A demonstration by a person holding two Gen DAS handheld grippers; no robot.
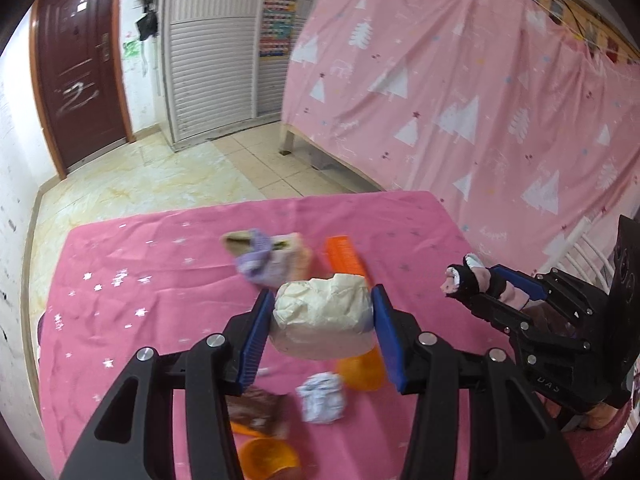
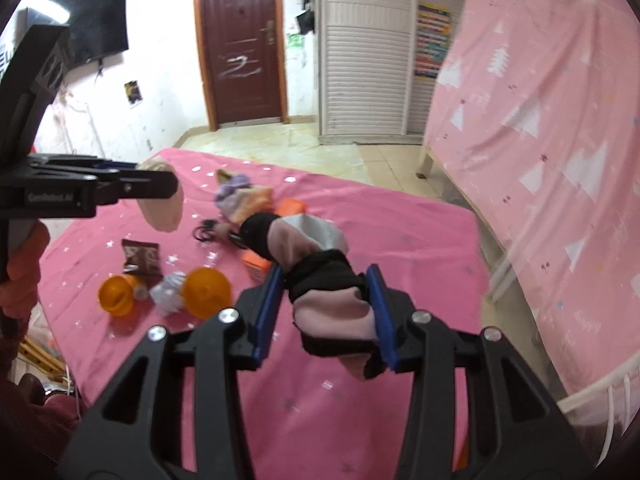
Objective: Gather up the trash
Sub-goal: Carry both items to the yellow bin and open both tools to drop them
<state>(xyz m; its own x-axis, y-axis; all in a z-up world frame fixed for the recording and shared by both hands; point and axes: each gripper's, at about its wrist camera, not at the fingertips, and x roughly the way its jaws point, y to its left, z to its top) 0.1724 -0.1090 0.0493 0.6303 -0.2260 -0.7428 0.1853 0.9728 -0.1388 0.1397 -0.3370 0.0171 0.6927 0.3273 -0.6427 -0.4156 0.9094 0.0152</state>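
Observation:
My left gripper [image 1: 322,300] is shut on a cream crumpled paper wad [image 1: 324,320] and holds it above the pink-covered table [image 1: 160,264]. My right gripper [image 2: 325,276] is shut on a rolled pink and black cloth bundle [image 2: 328,304], also off the table. Each gripper shows in the other view: the right one [image 1: 468,276] at the right, the left one [image 2: 168,184] at the left with the wad [image 2: 164,208]. On the cloth lie a white crumpled paper ball [image 1: 322,398], a brown wrapper [image 2: 140,258] and two orange cups [image 2: 116,294] [image 2: 206,292].
A purple and orange sock bundle [image 1: 272,260], an orange comb [image 1: 348,260], black loops [image 2: 208,232] and an orange box [image 2: 256,264] lie further back on the table. A pink curtain [image 1: 480,100] hangs on the right. Tiled floor [image 1: 160,176] and a brown door [image 2: 240,40] are beyond.

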